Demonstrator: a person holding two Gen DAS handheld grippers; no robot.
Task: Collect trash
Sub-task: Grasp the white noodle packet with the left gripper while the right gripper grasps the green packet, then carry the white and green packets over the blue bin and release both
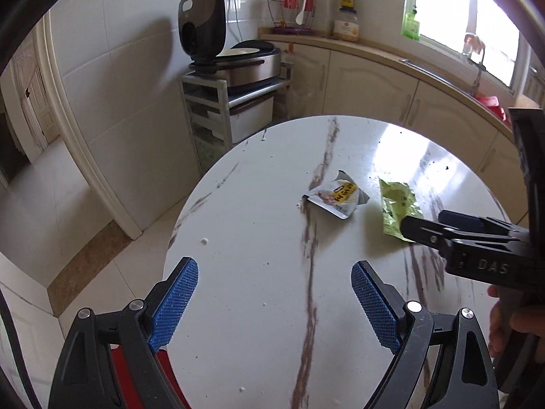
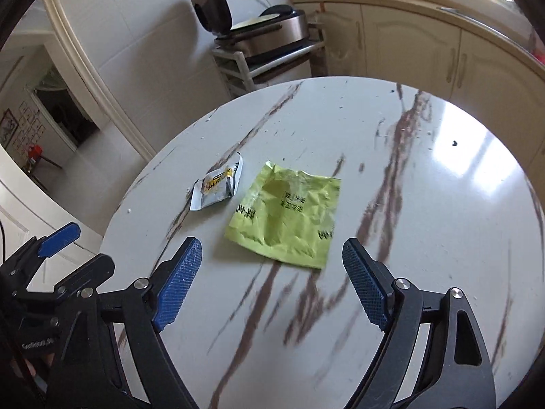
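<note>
Two pieces of trash lie on the round marble tabletop (image 2: 425, 204): one white-and-yellow wrapper (image 2: 218, 185) left of centre in the right wrist view, and one crumpled green wrapper (image 2: 289, 214) just beside it, at centre. The left gripper (image 1: 274, 303) and the right gripper (image 2: 272, 283) both stand wide with nothing between their blue pads (image 2: 177, 286), hovering above the tabletop.

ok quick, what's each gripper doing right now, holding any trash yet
left gripper: open, nothing between its fingers, bare table below.
right gripper: open, holding nothing; green wrapper lies just ahead.
</note>
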